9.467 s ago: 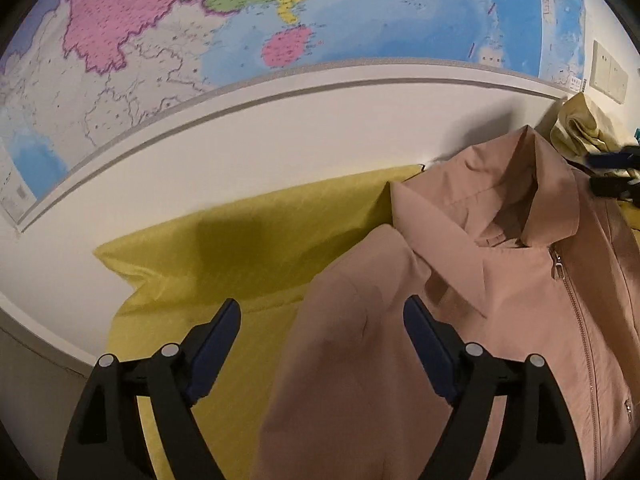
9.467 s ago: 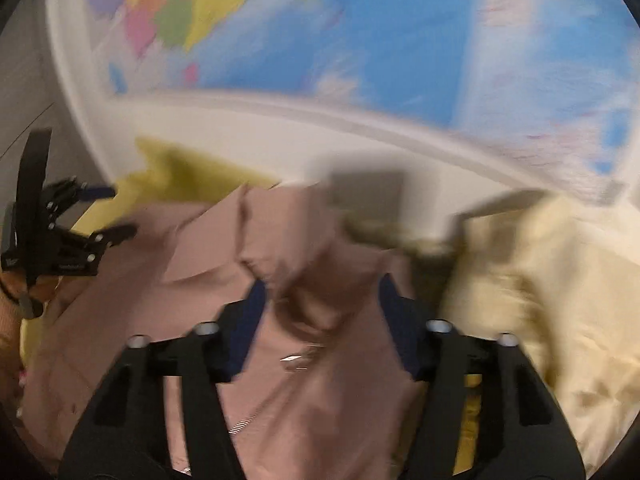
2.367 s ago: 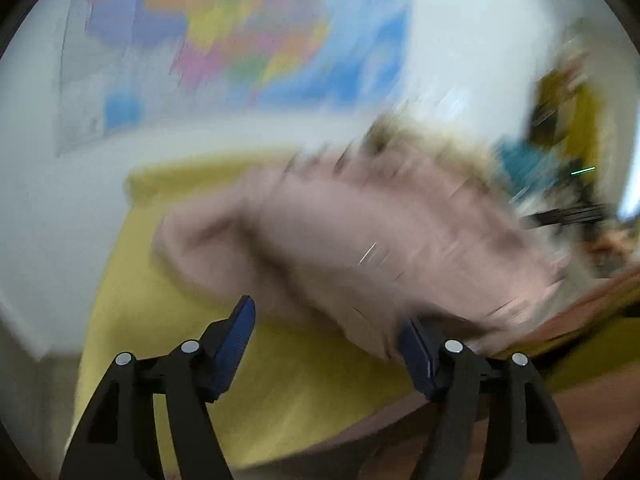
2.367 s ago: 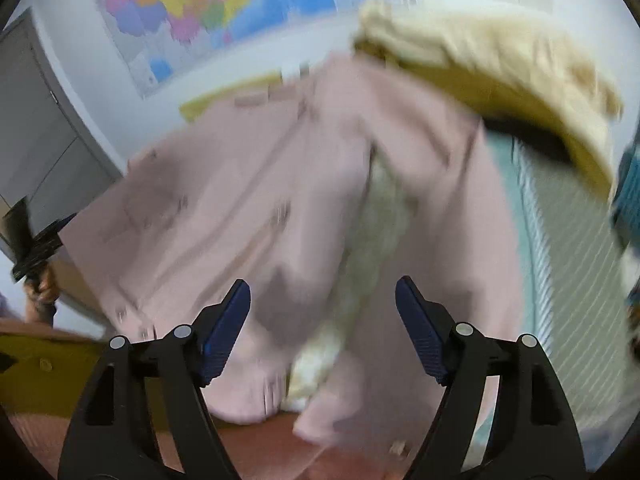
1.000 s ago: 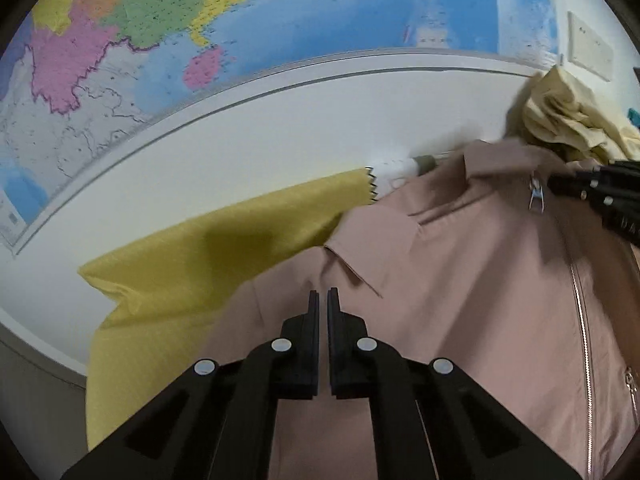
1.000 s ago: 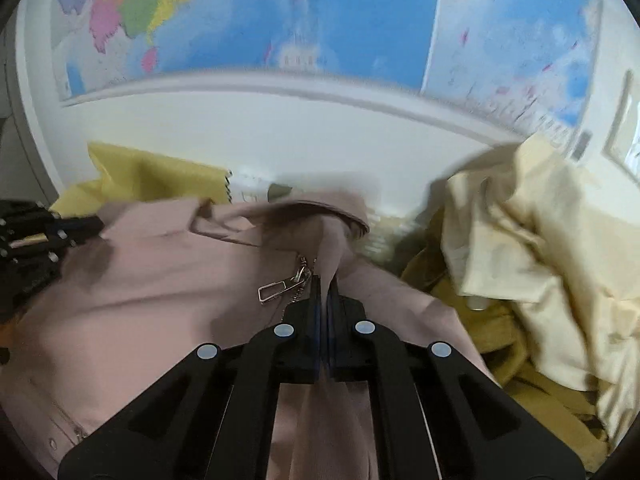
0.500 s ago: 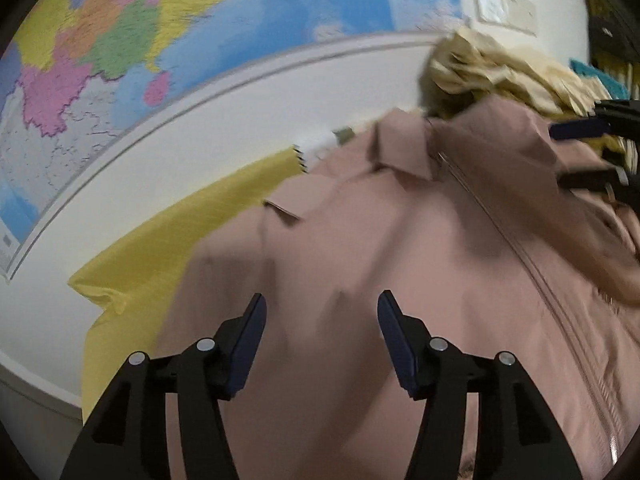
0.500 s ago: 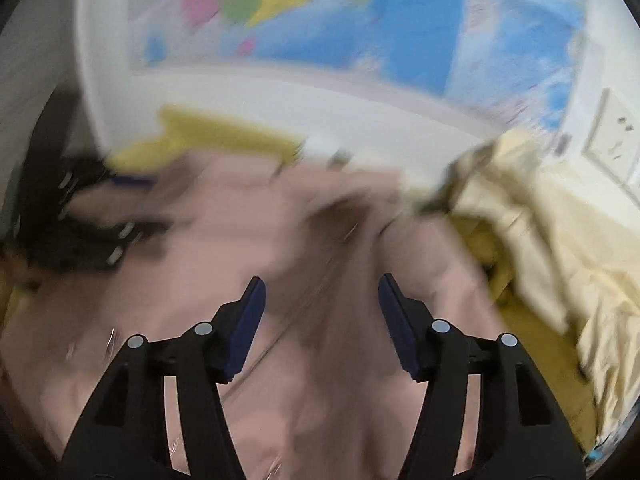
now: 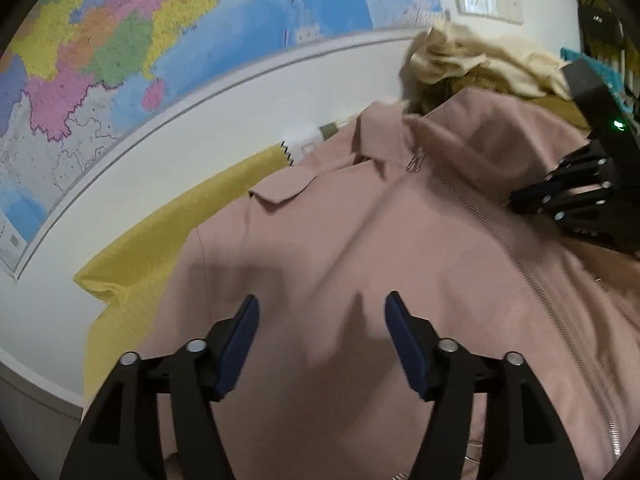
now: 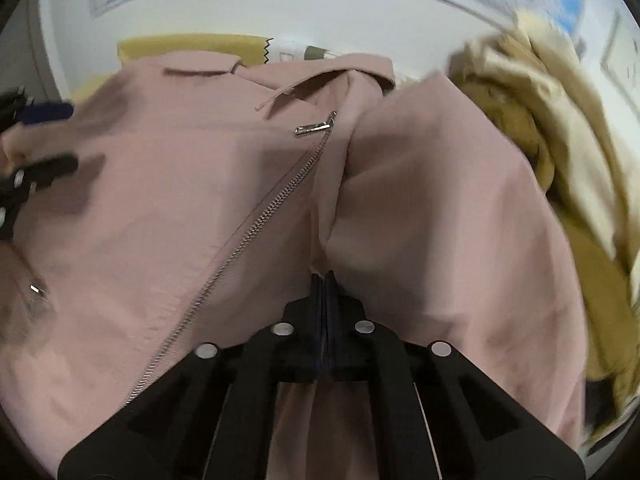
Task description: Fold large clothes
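Note:
A dusty-pink zip jacket (image 9: 360, 264) lies front up on a yellow cloth (image 9: 160, 240), collar toward the wall. My left gripper (image 9: 322, 316) is open and empty, low over the jacket's left chest. My right gripper (image 10: 325, 280) is shut on a fold of the pink jacket (image 10: 200, 184) to the right of the zipper (image 10: 256, 224). The silver zip pull (image 10: 314, 128) lies near the collar. The right gripper also shows in the left wrist view (image 9: 580, 184), over the jacket's right side.
A heap of cream and mustard clothes (image 10: 560, 120) lies right of the jacket, also in the left wrist view (image 9: 480, 64). A white wall with a coloured map (image 9: 160, 40) stands behind. A white label (image 9: 308, 146) lies by the collar.
Both grippers let go of the jacket's collar area and opened half a second ago. Now the left stays open lower over the chest, and the right has shut on a fold by the zipper.

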A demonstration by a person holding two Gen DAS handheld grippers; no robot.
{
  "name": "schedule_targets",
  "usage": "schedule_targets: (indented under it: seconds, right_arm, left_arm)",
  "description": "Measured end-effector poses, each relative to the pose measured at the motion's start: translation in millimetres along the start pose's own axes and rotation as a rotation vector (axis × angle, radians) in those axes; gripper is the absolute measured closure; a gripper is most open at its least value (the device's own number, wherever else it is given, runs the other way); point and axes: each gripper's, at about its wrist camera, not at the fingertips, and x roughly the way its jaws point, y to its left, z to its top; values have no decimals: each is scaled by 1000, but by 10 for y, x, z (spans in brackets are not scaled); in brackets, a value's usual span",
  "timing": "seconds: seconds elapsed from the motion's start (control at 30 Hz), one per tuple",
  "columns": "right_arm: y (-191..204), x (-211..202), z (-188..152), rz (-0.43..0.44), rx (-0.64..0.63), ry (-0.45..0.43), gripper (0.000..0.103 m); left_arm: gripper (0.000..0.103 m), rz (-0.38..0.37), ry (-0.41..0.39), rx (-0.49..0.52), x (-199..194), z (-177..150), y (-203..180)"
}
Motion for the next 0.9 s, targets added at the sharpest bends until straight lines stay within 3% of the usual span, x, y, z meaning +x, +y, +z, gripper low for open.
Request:
schedule_targets:
  seconds: [0.07,0.1,0.13,0.27,0.33,0.4,0.57,0.67,0.7,0.73,0.77,0.8,0.83,0.9]
  right_arm:
    - [-48,-151,-26,80,42,-17,73]
    - [-98,-339,-73,96,59,-60,51]
    - [-149,-501,-121,95,75,-104,40]
    - [-551,-1237,-467,56,164,-243,34]
    - [-766,-1365,-596,21,210,-256,19]
    - [-1032,-1435,-841,-19,270,-224,17]
    - [-1321,-1179,-1408,56,403,-88,17]
    - [-1194,-1092,-1622,79,391,-50,20]
    - [-1136,-1060,-1647,68,374,-40,32]
    - [-1110,-1050,-1667,66,365,-36,53]
    - [-1102,-1044,-1689,76,364,-28,65]
    - [-1116,-1013,-1690,101,366,-8,93]
    - [-1156,-1059,-1699,143,385,-6,100]
    - [-1348,-1371,-1689,239,439,-69,100]
  left_arm:
    - [39,-12,-12,5,-78,-23,-55]
    - [39,-33,-14,6,-108,-44,-80]
    - [39,-43,-13,6,-118,-52,-89]
    - [38,-76,-11,23,-135,-65,-183]
    - [38,-91,-9,36,-130,-35,-255]
    - [38,-102,-12,45,-122,9,-301]
    - [38,-146,-16,44,-110,167,-450]
    - [38,-155,-12,57,-94,239,-563]
    - [38,-163,-10,61,-90,255,-585]
    - [38,-171,-11,71,-87,273,-630]
    - [38,-170,-12,81,-86,287,-673]
    - [38,-172,-11,86,-84,296,-693]
    - [38,-181,-8,89,-80,311,-728]
    - [38,-193,-10,96,-90,333,-769]
